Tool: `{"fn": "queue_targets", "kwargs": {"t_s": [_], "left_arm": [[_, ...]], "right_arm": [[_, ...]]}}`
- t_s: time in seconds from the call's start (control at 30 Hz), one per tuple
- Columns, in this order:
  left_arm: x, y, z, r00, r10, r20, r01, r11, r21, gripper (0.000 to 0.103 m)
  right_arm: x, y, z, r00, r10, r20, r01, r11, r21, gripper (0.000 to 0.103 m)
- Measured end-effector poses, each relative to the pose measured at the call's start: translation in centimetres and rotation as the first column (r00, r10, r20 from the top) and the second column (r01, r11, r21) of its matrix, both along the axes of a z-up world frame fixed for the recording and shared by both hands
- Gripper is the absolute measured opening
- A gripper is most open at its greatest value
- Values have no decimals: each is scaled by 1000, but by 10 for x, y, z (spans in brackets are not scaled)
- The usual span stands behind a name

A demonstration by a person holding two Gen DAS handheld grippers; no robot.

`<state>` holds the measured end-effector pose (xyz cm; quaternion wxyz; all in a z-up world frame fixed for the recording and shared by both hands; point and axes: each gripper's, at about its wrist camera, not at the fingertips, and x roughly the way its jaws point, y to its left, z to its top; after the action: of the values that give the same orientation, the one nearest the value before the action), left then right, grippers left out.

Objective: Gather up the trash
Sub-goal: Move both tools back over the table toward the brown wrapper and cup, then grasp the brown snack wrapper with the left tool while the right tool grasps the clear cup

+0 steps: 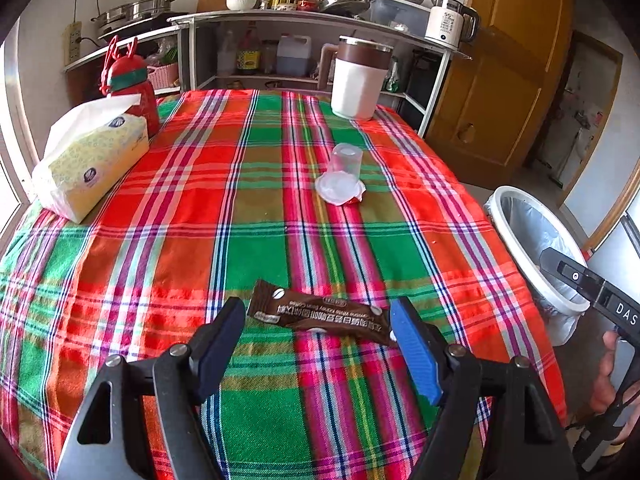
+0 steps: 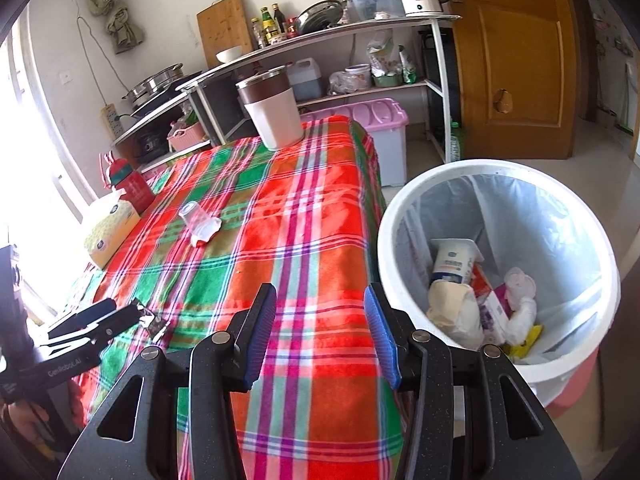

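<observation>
Nearest, left gripper (image 1: 318,322) tilted down over a plaid tablecloth (image 1: 240,200), jaws spread wide, gripping nothing. Between its fingertips, flat on the cloth: a brown coffee sachet (image 1: 320,316), long and narrow, glossy, printed with white lettering and coffee beans, one end close to the blue pad at 3 o'clock. Beyond, at 12 o'clock, a clear plastic cup (image 1: 344,160) with a crumpled lid. At 3 o'clock, off the table edge, a white bin (image 2: 496,264) lined with a bag, litter inside. Right gripper (image 2: 320,312) partly open, empty, over the cloth beside the bin.
</observation>
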<state>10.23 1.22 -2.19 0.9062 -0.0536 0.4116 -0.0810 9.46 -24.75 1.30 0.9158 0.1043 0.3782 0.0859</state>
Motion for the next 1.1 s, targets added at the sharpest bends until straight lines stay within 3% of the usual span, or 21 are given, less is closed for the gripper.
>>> {"fn": "queue_targets", "kwargs": {"t_s": [0.07,0.2,0.37,0.5,0.63,1.0,1.1], "left_arm": [[0,1,-4,1000,1,-16,-2,1000,-31,79],[3,-7,-14,998,10,-58,-12,1000,-19,80],[13,-12,-14,998,33,-51,-36,998,-59,82],[16,-15,-16,999,23,-30,-24,1000,-12,81],[11,-9,-15,1000,10,-20,-9,999,38,72],[7,21,-15,998,59,-14,-59,998,34,68],[10,17,-17,999,34,-2,-34,998,53,68]], "right_arm": [[3,5,-1,1000,13,-3,-13,1000,0,47],[11,14,-3,999,33,-13,-33,999,1,47],[22,21,-5,999,44,-23,-45,999,-13,47],[27,27,-6,998,51,-27,-51,999,-10,47],[33,34,-6,997,64,-32,-65,998,-23,47],[52,60,-6,994,106,-35,-108,993,-43,47],[58,67,-10,993,110,-46,-113,992,-53,47]]}}
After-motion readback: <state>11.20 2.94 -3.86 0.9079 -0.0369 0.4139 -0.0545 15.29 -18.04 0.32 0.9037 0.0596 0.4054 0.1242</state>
